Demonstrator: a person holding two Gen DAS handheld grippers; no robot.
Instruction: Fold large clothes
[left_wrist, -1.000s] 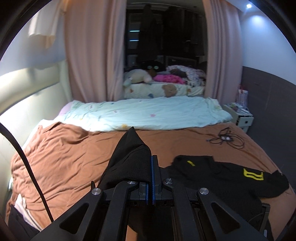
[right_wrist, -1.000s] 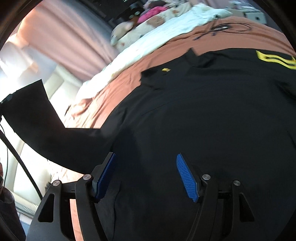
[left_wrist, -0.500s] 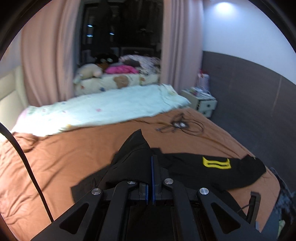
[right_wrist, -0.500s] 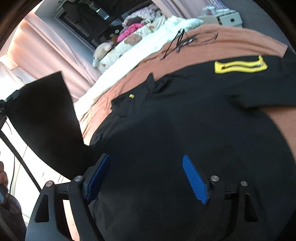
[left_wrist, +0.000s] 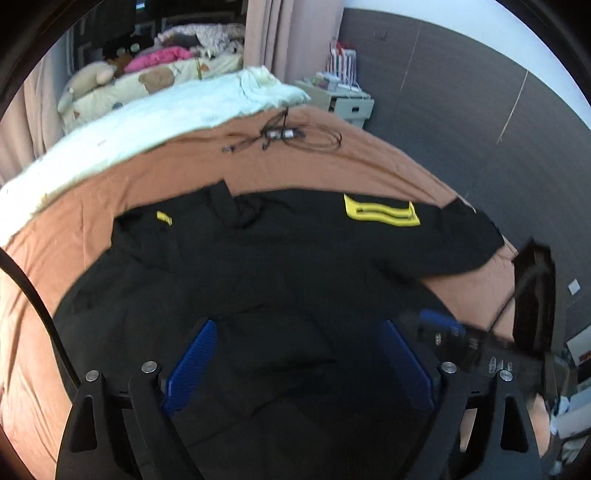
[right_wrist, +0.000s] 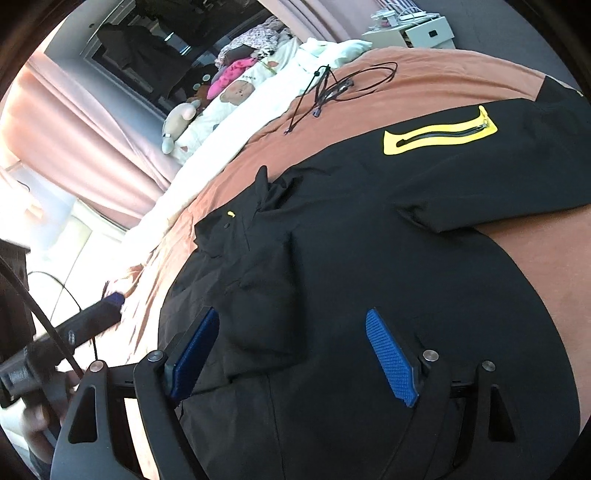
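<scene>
Left gripper (left_wrist: 297, 360) over the near part of a black jacket (left_wrist: 280, 258), jaws opening with nothing clamped, jacket spread flat on a brown bedsheet (left_wrist: 369, 162), cable (left_wrist: 291, 136) far behind, right gripper (right_wrist: 291, 354) jaws spread wide, empty, above the jacket's near right.

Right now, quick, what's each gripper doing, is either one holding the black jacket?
Left gripper: jaws opening, wide apart above the black jacket, gripping nothing.
Right gripper: open over the jacket, holding nothing.
</scene>
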